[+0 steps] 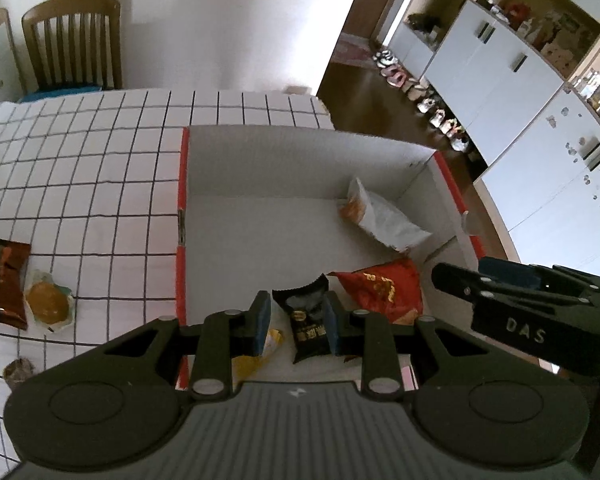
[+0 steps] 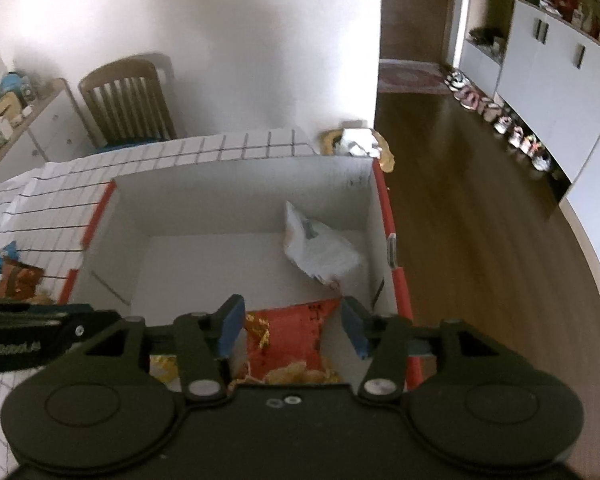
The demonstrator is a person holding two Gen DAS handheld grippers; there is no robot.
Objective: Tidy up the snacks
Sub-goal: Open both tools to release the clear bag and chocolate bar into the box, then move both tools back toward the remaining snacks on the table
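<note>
A white cardboard box with red edges (image 1: 260, 160) stands on the checked tablecloth. Inside lie a white snack bag (image 1: 384, 216), a red snack bag (image 1: 384, 284) and a yellow packet (image 1: 256, 360). My left gripper (image 1: 296, 320) hovers over the box's near side, open, with a black snack packet (image 1: 306, 320) between its fingers, touching the right pad only. My right gripper (image 2: 292, 328) is open and empty above the red bag (image 2: 288, 340); the white bag (image 2: 320, 252) lies beyond it in the box (image 2: 240, 184).
On the cloth left of the box lie a dark red snack bag (image 1: 0, 280), a round cake in clear wrap (image 1: 48, 304) and a small brown item (image 1: 18, 372). A wooden chair (image 1: 72, 44) stands behind the table. White cabinets and a row of shoes line the right.
</note>
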